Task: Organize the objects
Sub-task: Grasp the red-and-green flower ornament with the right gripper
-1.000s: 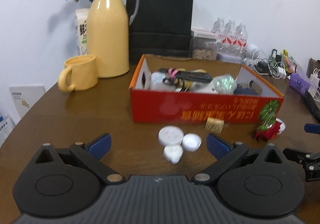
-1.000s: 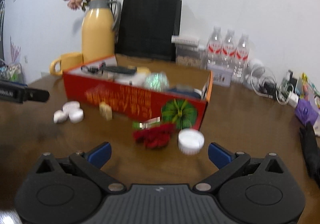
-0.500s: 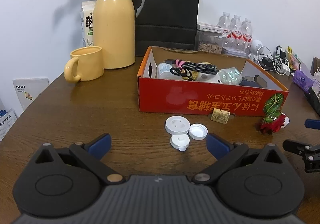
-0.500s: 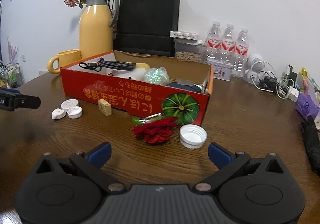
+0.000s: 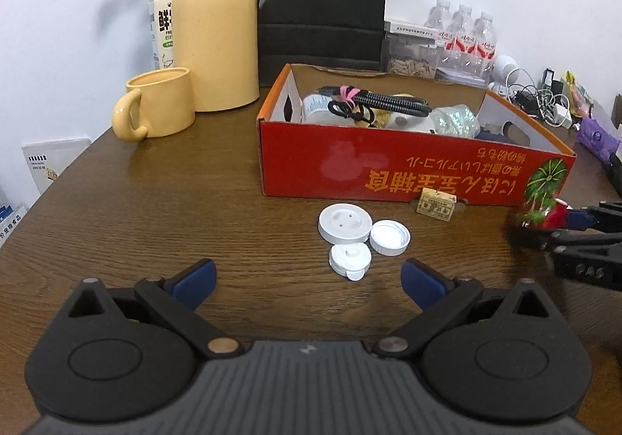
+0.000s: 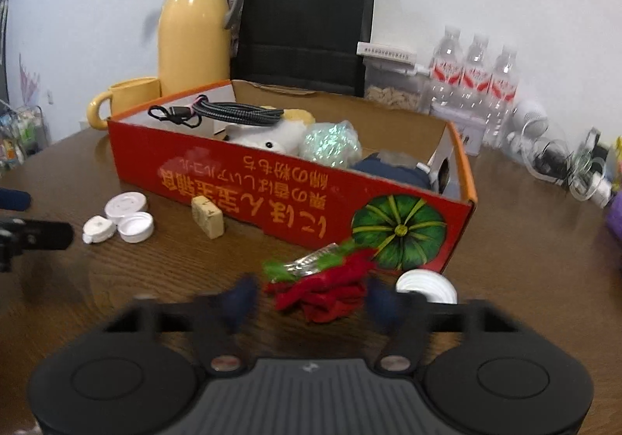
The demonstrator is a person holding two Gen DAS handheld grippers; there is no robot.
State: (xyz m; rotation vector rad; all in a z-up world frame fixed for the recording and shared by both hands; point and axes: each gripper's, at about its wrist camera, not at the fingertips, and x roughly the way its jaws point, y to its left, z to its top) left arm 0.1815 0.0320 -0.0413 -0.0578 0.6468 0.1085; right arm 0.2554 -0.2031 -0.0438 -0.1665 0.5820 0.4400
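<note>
On the table, going left to right, the left gripper is hovering with jaws wide and empty just short of three white caps: smooth moulded plastic discs lying touching one another, one with a small spout tab. Beyond them a small tan block, seemingly cork with a printed face, is lying against the red box, a matte cardboard carton already holding a braided cable, a plush toy and crinkly iridescent wrap.

Further right, the right gripper is closing its jaws around the red flower, a soft, ruffled fabric bloom with a green stem and a strip of foil, lying on the table just in front of the box's near corner. The pads are blurred, so contact is not certain; they look close to the petals on both sides. A ribbed white lid is sitting just beside the right jaw.

To do this well, the squeeze should probably gather the bloom's bulk, not a loose petal, and keep clear of that lid; the fabric will likely compress, so closing firmly before lifting seems wise.
</note>
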